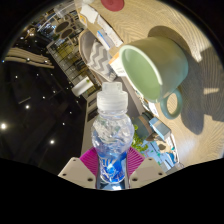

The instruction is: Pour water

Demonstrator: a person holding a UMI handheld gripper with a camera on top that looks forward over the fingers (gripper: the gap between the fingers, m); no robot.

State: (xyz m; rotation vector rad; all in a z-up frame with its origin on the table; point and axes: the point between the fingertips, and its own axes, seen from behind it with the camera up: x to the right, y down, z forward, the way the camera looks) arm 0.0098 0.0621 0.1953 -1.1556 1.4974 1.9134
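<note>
Here, the claw (pixel 113 168) grips a capped water bottle (pixel 112 135) between its pink pads (pixel 92 160), its long axis pointing ahead toward the green mug (pixel 150 68) lying just beyond on the desk (pixel 200 40).

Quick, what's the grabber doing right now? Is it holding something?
Gripper: closed on the water bottle, both pink pads pressing its sides. The bottle is tilted toward the green mug just beyond it.
</note>
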